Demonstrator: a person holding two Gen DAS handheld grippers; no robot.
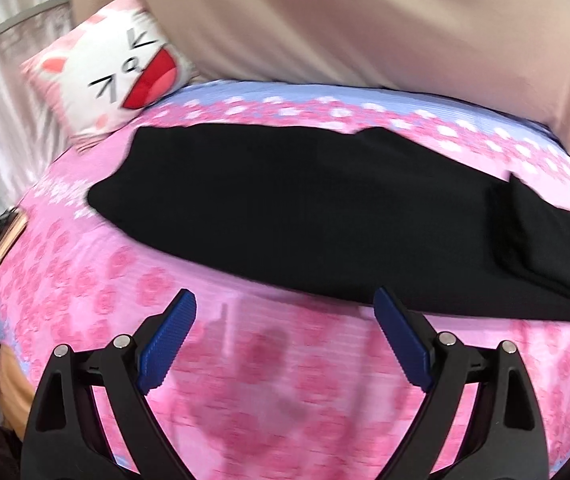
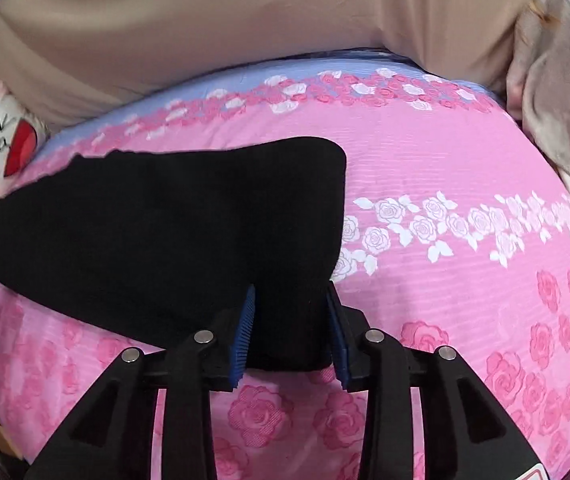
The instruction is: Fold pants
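Note:
Black pants [image 1: 305, 208] lie folded lengthwise across a pink rose-print bed sheet [image 1: 285, 380]. My left gripper [image 1: 285, 294] hovers open just in front of the pants' near edge, with only sheet between its blue pads. In the right wrist view the pants [image 2: 165, 232] stretch away to the left. Their near right corner fills the gap of my right gripper [image 2: 289, 286], and both blue pads [image 2: 245, 332] press against the cloth. The corner's hem shows just below the pads.
A white and pink cat-face pillow [image 1: 113, 72] leans at the bed's far left against a beige padded backrest [image 1: 365, 20]. A flat dark object [image 1: 5, 240] lies at the sheet's left edge. Grey-beige cloth [image 2: 557, 100] is heaped at the far right. Bare sheet [image 2: 465, 184] spreads right of the pants.

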